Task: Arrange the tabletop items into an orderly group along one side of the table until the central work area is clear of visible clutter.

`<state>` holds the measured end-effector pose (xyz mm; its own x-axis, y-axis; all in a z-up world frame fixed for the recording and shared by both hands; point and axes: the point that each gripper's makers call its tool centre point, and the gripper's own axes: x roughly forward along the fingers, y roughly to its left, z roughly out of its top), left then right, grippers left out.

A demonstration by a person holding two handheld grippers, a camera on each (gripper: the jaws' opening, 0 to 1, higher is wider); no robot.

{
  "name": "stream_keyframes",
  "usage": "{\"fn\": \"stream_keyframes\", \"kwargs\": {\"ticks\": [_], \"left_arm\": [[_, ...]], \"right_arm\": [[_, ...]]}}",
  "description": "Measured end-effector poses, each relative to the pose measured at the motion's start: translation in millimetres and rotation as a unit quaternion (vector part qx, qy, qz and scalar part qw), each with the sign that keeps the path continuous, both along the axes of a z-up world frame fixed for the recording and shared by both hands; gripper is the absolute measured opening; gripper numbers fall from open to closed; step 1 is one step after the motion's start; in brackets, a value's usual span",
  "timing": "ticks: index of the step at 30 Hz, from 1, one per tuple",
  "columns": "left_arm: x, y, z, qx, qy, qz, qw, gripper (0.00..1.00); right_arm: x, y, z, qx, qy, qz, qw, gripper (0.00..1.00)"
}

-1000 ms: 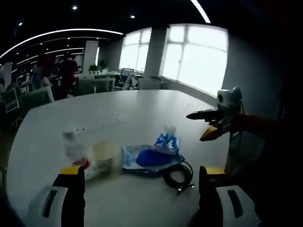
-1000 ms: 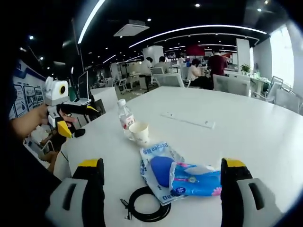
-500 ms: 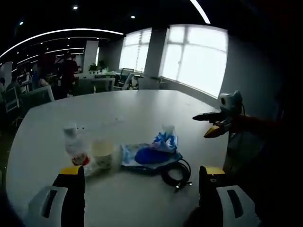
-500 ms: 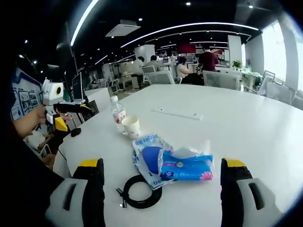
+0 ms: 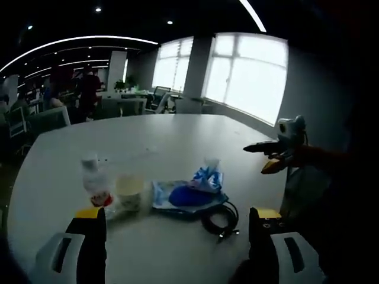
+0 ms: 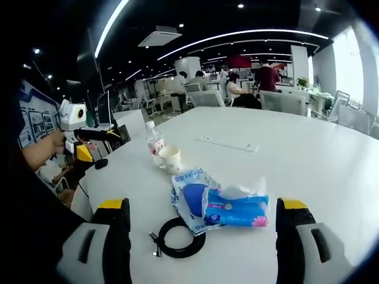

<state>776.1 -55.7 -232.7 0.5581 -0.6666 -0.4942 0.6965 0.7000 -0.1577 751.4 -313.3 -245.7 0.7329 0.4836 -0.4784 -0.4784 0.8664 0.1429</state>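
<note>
A small water bottle [image 5: 92, 177] with a red label stands beside a paper cup [image 5: 128, 192] on the white round table [image 5: 148, 133]. Right of them lie a blue wipes packet [image 5: 185, 196], a tissue pack [image 5: 207, 176] resting on it, and a coiled black cable [image 5: 220, 216]. My left gripper [image 5: 176, 216] hangs open over the near edge, nothing between its jaws. In the right gripper view the bottle [image 6: 155, 142], cup [image 6: 172, 158], packet [image 6: 190, 195], tissue pack [image 6: 238, 210] and cable [image 6: 180, 236] sit just ahead of my open right gripper [image 6: 204, 206].
A flat socket panel [image 6: 228, 144] is set in the tabletop beyond the items. The right gripper [image 5: 271, 155] shows off the table's right side, the left gripper [image 6: 83, 141] off its left side. Chairs, desks and people [image 6: 266, 80] fill the office behind.
Both cameras drifted slightly; the right gripper pulled back a little from the items. The things on the table have not moved, and both grippers stay open.
</note>
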Motion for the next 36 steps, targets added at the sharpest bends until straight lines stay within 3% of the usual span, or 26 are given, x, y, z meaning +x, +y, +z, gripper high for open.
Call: {"fn": "stream_keyframes", "kwargs": {"ticks": [23, 29, 36], "left_arm": [[-0.7, -12.7, -4.1, 0.015, -0.002, 0.007, 0.9999, 0.99], [-5.5, -27.1, -3.2, 0.018, -0.002, -0.002, 0.9998, 0.98], [-12.1, -61.2, -1.2, 0.02, -0.005, -0.031, 0.9993, 0.95]], "right_arm": [[3.3, -7.5, -4.4, 0.005, 0.009, 0.014, 0.9999, 1.0], [8.2, -16.4, -7.6, 0.006, 0.008, 0.007, 0.9999, 1.0], [15.6, -27.5, -12.7, 0.006, 0.005, -0.005, 1.0, 0.98]]}}
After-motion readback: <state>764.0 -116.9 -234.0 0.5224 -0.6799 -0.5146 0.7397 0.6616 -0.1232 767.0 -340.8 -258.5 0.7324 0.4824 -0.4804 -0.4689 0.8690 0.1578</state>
